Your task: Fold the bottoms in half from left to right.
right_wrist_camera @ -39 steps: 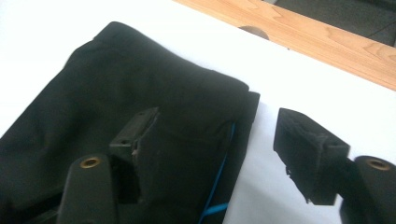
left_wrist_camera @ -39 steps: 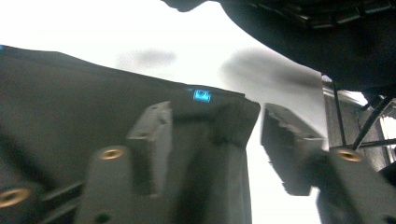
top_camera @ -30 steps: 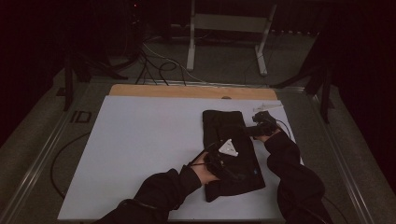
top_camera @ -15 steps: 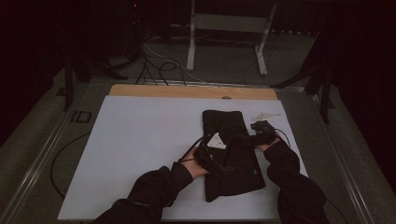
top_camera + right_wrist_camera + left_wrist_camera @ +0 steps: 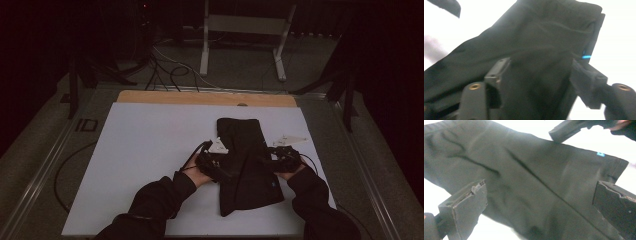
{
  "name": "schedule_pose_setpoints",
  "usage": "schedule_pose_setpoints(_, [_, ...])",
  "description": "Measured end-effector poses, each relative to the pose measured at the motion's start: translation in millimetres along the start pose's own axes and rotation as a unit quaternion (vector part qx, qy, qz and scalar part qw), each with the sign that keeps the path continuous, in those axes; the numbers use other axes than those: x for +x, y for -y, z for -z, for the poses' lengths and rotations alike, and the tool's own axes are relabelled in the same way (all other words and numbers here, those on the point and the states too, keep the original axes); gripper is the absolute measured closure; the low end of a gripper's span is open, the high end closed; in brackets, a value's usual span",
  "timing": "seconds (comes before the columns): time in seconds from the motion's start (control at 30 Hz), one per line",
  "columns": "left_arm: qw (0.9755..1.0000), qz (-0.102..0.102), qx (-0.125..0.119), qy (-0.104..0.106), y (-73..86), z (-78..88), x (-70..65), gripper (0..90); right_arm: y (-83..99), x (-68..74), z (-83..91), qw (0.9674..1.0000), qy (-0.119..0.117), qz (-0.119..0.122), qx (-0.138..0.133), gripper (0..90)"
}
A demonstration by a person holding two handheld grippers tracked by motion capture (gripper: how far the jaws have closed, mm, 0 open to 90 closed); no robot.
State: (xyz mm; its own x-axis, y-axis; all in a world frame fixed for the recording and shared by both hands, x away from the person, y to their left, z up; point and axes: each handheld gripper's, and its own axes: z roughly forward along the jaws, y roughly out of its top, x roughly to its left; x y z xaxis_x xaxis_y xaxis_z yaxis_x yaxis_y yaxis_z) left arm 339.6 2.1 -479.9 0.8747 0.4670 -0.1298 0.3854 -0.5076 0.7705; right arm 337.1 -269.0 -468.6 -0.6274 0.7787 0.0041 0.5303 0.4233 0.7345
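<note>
left gripper (image 5: 226, 167) spread wide; right gripper (image 5: 264, 161) facing it, jaws just been narrowing, still apart.

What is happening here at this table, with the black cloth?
A person works on a black garment lying on a white table, one gripper in each hand. The left gripper hovers open over the cloth's left side. The right gripper is at the right edge; its jaws have just been closing with cloth between them, but a firm grip is not clear.
</note>
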Motion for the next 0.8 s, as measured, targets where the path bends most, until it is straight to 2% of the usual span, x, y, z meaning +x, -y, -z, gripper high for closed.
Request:
schedule_pose_setpoints(0.1, [1.0000, 0.002, 0.000, -0.003, 2.7, 2.4, 2.3, 0.9, 4.3, 4.8, 10.3, 1.0000, 0.003, -0.003, 0.000, 42.3])
schedule_pose_setpoints(0.17, [0.9999, 0.009, -0.002, -0.007, 6.9, 5.2, 5.7, 1.0, 13.9, 12.9, 24.4, 0.9999, 0.006, -0.011, 0.012, 44.0])
schedule_pose_setpoints(0.27, [0.9999, 0.011, -0.002, -0.009, 9.2, 6.0, 7.9, 0.9, 22.0, 17.3, 33.0, 0.9997, 0.004, -0.012, 0.020, 44.4])
schedule_pose_setpoints(0.37, [0.9999, 0.013, -0.001, -0.011, 11.1, 7.1, 10.6, 1.0, 37.1, 24.6, 45.0, 0.9991, 0.004, -0.024, 0.034, 46.3])
schedule_pose_setpoints(0.5, [0.9998, 0.019, -0.004, -0.010, 11.4, 7.7, 12.7, 1.0, 51.9, 28.1, 52.4, 0.9979, -0.014, -0.045, 0.043, 48.4])
schedule_pose_setpoints(0.7, [0.9997, 0.019, -0.004, -0.012, 10.7, 7.6, 12.0, 0.9, 69.4, 25.6, 51.9, 0.9949, -0.030, -0.069, 0.067, 53.9])
schedule_pose_setpoints(0.73, [0.9998, 0.020, -0.005, -0.009, 10.7, 8.4, 12.1, 0.9, 71.8, 25.4, 52.0, 0.9939, -0.036, -0.074, 0.072, 57.9])
schedule_pose_setpoints(0.77, [0.9997, 0.021, -0.005, -0.009, 10.6, 8.5, 12.2, 0.9, 76.1, 25.4, 52.6, 0.9932, -0.045, -0.070, 0.081, 71.9])
schedule_pose_setpoints(0.8, [0.9997, 0.020, -0.004, -0.010, 10.4, 8.5, 12.3, 1.0, 77.1, 25.8, 52.9, 0.9929, -0.049, -0.064, 0.088, 79.2])
